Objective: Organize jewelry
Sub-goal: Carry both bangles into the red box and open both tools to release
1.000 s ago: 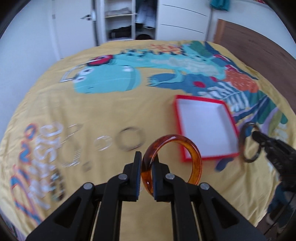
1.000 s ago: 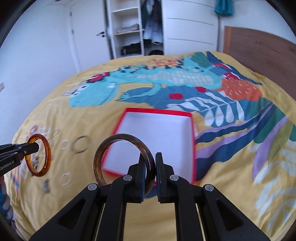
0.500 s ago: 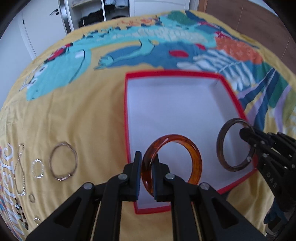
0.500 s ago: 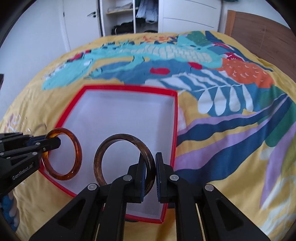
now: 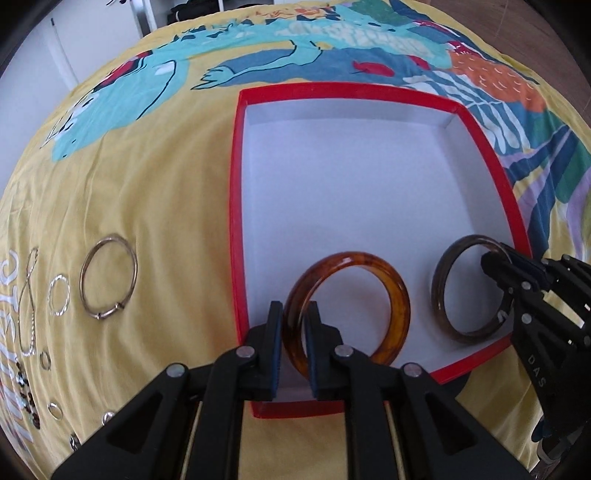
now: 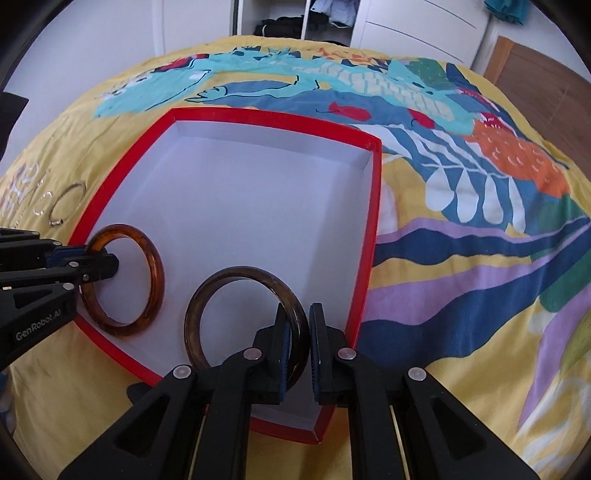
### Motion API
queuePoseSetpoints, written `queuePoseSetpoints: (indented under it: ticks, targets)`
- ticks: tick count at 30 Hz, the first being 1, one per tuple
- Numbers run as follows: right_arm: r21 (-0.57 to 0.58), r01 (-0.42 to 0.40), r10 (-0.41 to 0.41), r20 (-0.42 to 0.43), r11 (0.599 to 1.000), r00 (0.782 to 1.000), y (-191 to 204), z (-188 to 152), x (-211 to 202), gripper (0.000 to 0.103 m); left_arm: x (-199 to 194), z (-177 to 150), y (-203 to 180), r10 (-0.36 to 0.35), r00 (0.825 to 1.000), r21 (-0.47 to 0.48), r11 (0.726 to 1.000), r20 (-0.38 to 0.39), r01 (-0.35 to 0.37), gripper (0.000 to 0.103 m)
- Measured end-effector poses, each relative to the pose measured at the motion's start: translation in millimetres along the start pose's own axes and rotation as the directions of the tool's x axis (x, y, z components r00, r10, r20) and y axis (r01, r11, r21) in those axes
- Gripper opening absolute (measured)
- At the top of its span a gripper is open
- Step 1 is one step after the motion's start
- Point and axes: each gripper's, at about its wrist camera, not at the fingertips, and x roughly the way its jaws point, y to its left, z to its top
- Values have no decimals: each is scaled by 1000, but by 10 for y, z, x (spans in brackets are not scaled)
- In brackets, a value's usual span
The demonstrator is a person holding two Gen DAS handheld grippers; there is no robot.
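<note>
A bed (image 5: 155,192) under a yellow dinosaur-print cover fills both views, and on it lies a shallow red-rimmed box (image 5: 236,206) with a white floor, otherwise bare, open to the ceiling. Beyond the bed stand white wardrobe doors and an open shelf unit (image 6: 288,22) with folded dark clothes; a wooden panel (image 6: 535,85) rises at the far right.

Both of my tools reach down over the near end of the box. My left tool (image 5: 293,343) has the amber bangle (image 5: 399,295) between its jaws, which have just been easing apart; the near side of the ring sits in the gap with the pads close on either side, and the bangle leans over the white floor near the box's left wall. My right tool (image 6: 297,343) is clamped narrow on the dark brown bangle (image 6: 207,295), held upright over the box's near right part. The two bangles are near each other but apart.

Left of the box, on the cover, lie a thin metal bangle (image 5: 109,277), a small twisted silver ring (image 5: 59,296), a fine chain (image 5: 29,302) and several tiny rings and beads (image 5: 46,360) toward the edge, too small to tell apart.
</note>
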Motion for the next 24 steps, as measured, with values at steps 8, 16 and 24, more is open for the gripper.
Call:
queuePoseSetpoints:
  ticks: [8,16,24]
  targets:
    - [-57,-15,14,-17,998,1000,86,37,-20,22,-10,15,30,-7,1000,-47,999,-23,6,13]
    - [-12,0,1,69,1000,998,-8,106,-395,42,2,35,27,-10,1000,-28,1000,-28,10,13]
    - [115,0,-14,126,993,992,-302,-65,-915,47,-44,86,-17,-41,999,-7,999,-1,41,25]
